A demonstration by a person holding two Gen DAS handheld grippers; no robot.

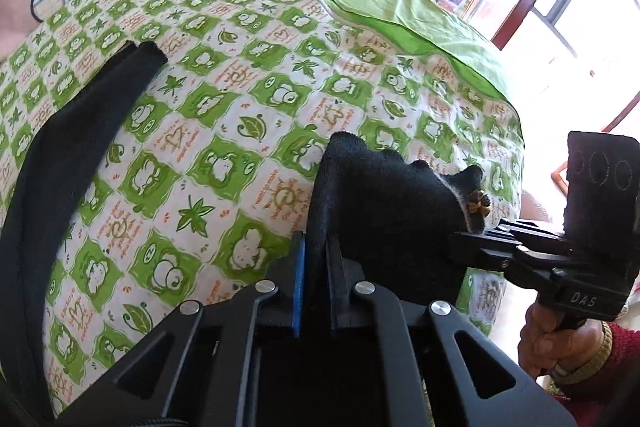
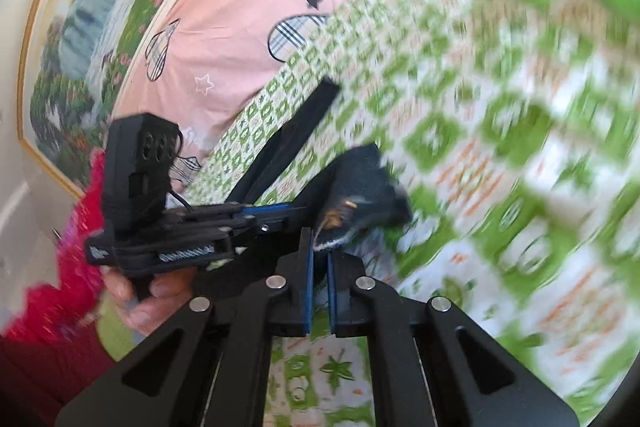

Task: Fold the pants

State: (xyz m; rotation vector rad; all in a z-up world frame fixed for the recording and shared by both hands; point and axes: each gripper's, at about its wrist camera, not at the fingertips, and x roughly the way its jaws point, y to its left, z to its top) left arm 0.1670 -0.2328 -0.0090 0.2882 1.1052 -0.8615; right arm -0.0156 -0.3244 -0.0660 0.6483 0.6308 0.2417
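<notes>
Black pants (image 1: pixel 384 195): one end lifted off the green-patterned bed quilt (image 1: pixel 224 131), the rest trailing across it. Left gripper (image 1: pixel 318 255) and right gripper (image 2: pixel 319 259) each clamped on that edge, side by side, seemingly to carry it over for folding.

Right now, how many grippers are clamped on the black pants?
2. The left gripper pinches the pants at one bunched end; the right gripper grips the same bunch beside a small gold ornament.
</notes>
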